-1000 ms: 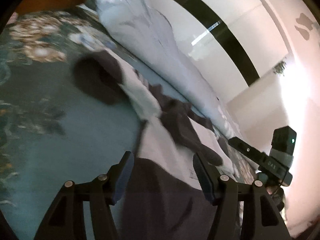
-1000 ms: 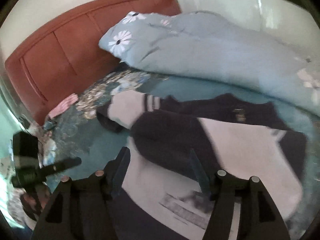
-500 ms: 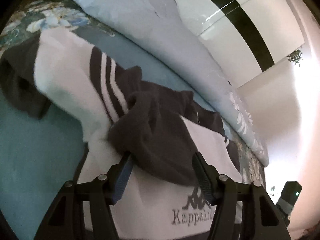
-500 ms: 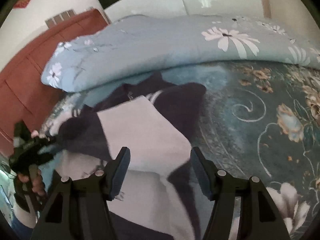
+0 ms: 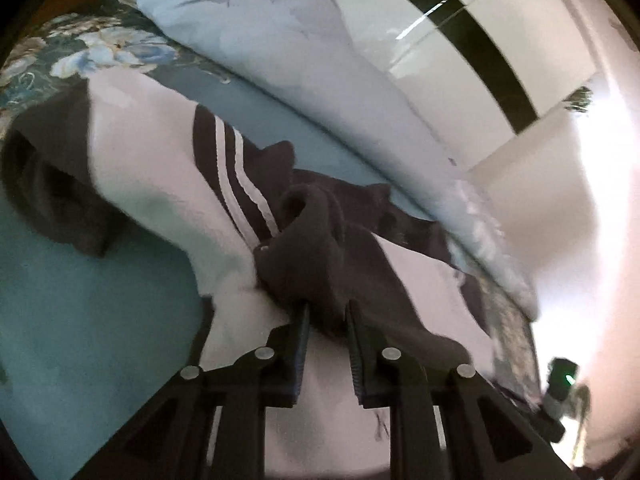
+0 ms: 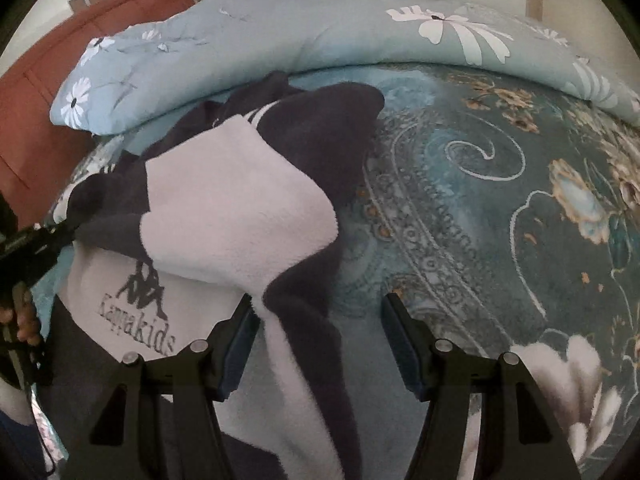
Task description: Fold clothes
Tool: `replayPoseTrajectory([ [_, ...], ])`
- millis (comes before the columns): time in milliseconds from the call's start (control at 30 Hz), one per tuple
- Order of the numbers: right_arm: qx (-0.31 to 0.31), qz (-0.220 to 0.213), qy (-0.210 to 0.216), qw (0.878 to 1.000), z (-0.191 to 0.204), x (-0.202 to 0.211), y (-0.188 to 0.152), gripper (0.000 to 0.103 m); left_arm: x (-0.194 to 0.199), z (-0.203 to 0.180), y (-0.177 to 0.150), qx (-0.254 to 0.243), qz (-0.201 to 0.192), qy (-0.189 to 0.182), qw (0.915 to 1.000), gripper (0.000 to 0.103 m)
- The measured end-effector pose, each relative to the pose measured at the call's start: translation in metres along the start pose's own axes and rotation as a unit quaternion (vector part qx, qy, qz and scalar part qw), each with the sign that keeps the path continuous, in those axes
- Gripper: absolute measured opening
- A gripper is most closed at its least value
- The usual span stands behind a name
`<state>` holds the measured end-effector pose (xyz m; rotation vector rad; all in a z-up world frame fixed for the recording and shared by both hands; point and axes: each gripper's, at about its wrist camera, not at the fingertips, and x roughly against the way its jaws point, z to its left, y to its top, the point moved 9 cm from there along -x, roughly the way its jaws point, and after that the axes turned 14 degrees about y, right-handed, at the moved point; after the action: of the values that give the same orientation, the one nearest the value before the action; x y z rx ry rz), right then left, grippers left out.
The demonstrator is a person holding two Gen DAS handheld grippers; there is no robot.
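Pinching the sweater's dark cuff [image 5: 320, 264], left hand-held gripper [image 5: 328, 316] nearly closed.

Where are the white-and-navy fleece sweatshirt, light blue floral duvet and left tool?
White-and-navy fleece sweatshirt [image 6: 240, 208]: right wrist view, white folded sleeve.
Light blue floral duvet [image 6: 320, 28]: right wrist view, middle.
Left tool [image 5: 327, 316]: left wrist view, between fingertips.

Both grippers, the left gripper [image 5: 327, 322] and the right gripper [image 6: 318, 316], are black with round silver screws and ridged finger pads [image 6: 240, 344].
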<state>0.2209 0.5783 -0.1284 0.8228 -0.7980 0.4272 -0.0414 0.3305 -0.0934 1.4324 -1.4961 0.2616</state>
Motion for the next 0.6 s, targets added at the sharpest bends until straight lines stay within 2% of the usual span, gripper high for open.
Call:
replayPoseTrajectory([
  [67, 0.005, -0.008, 0.000, 1.000, 0.000, 0.006, 0.002, 0.064, 0.027, 0.014, 0.006, 0.015, -0.033, -0.016, 0.9992, 0.029],
  [167, -0.002, -0.021, 0.007, 1.000, -0.004, 0.012, 0.001, 0.064, 0.052, 0.065, 0.023, 0.087, -0.066, -0.003, 0.9940, 0.039],
  [200, -0.009, -0.021, 0.011, 1.000, -0.005, 0.012, -0.001, 0.064, 0.056, 0.085, 0.030, 0.124, -0.070, -0.003, 0.9898, 0.040],
  [267, -0.021, -0.015, 0.012, 1.000, -0.006, 0.007, -0.005, 0.064, 0.061, 0.122, 0.042, 0.205, -0.075, -0.013, 0.9758, 0.045],
  [333, -0.017, -0.016, 0.004, 1.000, -0.005, 0.006, -0.008, 0.064, 0.060, 0.141, 0.053, 0.254, -0.076, -0.035, 0.9636, 0.051],
  [367, -0.014, -0.016, 0.003, 1.000, -0.005, 0.006, -0.007, 0.064, 0.057, 0.145, 0.058, 0.264, -0.076, -0.039, 0.9608, 0.055],
  [533, -0.014, -0.012, 0.005, 1.000, -0.002, 0.004, -0.005, 0.064, 0.033, 0.161, 0.078, 0.318, -0.064, -0.058, 0.9442, 0.057],
  [600, -0.013, -0.010, 0.003, 1.000, -0.002, 0.003, -0.005, 0.064, 0.024, 0.170, 0.082, 0.330, -0.059, -0.047, 0.9412, 0.056],
])
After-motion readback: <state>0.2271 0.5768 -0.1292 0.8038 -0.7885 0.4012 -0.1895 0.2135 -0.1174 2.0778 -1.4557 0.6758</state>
